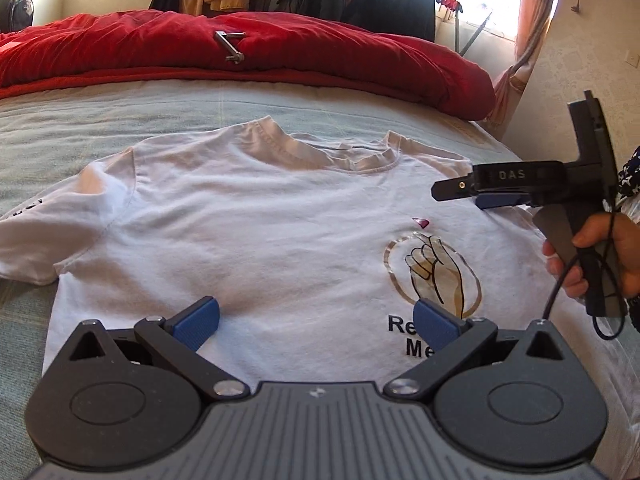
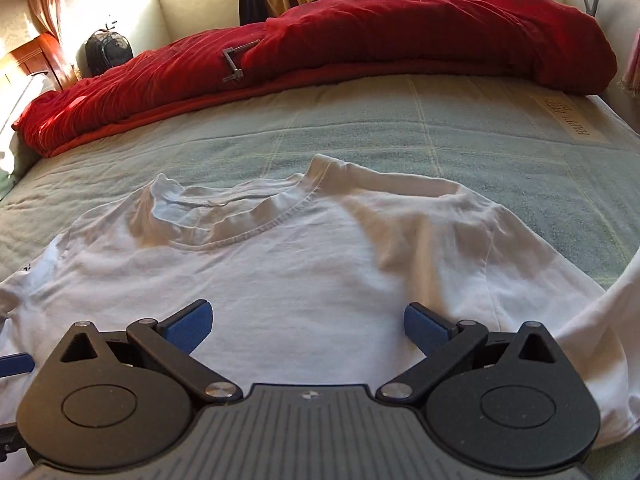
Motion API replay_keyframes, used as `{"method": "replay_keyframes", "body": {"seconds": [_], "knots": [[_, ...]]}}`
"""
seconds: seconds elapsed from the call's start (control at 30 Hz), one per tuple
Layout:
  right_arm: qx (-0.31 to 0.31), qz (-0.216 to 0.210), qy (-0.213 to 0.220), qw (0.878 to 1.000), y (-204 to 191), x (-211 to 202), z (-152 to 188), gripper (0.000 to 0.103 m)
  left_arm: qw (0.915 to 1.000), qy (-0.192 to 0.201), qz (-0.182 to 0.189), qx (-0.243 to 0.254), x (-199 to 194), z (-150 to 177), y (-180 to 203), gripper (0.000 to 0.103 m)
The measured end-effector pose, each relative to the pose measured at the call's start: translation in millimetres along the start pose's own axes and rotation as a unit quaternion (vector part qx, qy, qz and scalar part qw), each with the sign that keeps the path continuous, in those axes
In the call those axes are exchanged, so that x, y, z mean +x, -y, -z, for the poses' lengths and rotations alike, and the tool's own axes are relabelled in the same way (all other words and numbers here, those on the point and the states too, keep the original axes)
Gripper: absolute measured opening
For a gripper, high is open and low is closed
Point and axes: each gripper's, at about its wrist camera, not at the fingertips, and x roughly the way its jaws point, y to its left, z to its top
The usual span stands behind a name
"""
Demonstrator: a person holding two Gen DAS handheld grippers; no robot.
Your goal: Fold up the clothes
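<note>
A white T-shirt (image 1: 260,240) lies face up and spread flat on the bed, collar (image 1: 320,152) toward the far side. A printed hand logo (image 1: 434,276) with dark lettering sits on its chest. My left gripper (image 1: 316,322) hovers open just above the lower chest, blue pads wide apart with nothing between them. A hand holds my right gripper (image 1: 460,196) side-on over the shirt's right shoulder. In the right wrist view the right gripper (image 2: 307,326) is open and empty above the T-shirt (image 2: 280,272), below the collar (image 2: 256,232). One left gripper fingertip (image 2: 16,362) shows at the far left edge.
A pale blue-green bedspread (image 1: 120,120) covers the bed. A bunched red duvet (image 1: 280,52) lies across the far side with a metal crank (image 1: 232,46) on it. Beyond are hanging dark clothes (image 1: 380,4), a backpack (image 1: 16,8), and a wall (image 1: 580,60) on the right.
</note>
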Motion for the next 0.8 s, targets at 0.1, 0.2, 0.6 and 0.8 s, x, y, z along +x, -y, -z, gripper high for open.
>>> {"method": "replay_keyframes", "body": {"seconds": [0.1,0.2,0.6,0.8], "knots": [[0.024,-0.001,0.005,1.0,16.5,20.2,-24.5,0.103,0.9998,0.009,0.014,0.012,-2.9,3.6,-3.0,0.102],[0.045,-0.011,0.01,0.999,30.4,39.5,-44.4,0.103,0.9997,0.01,0.017,0.012,-3.7,3.1,-4.1,0.102],[-0.063,-0.001,-0.043,0.997,-34.9,13.3,-32.6,0.103,0.9987,0.035,-0.025,0.028,-34.0,-6.6,-5.2,0.102],[-0.077,0.038,-0.035,0.996,-40.8,47.8,-33.8,0.103,0.9983,0.018,-0.047,0.028,-24.9,-4.1,-8.8,0.102]]}}
